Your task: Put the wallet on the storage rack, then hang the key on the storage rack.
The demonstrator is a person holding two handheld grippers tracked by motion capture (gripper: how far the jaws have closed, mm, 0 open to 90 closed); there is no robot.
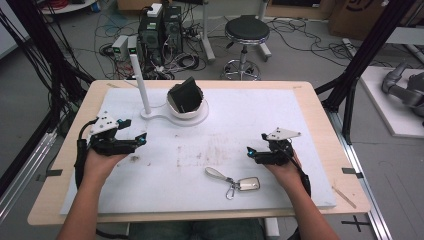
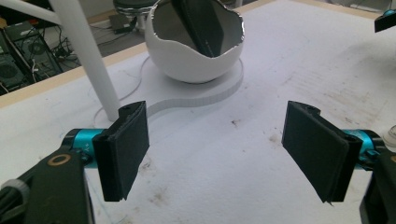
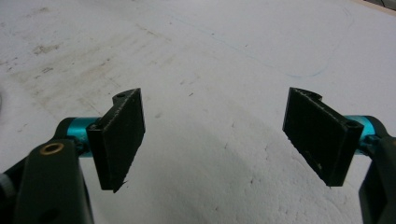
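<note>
Both grippers, left (image 1: 134,135) and right (image 1: 256,143), hold their jaws wide and empty; the key fob (image 1: 248,184) shows no readable writing

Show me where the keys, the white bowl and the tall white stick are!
keys (image 1: 248,184), high view, on the pale key fob.
white bowl (image 2: 187,63), left gripper view, on its outer wall.
tall white stick (image 1: 140,82), high view, halfway up its shaft.
</note>
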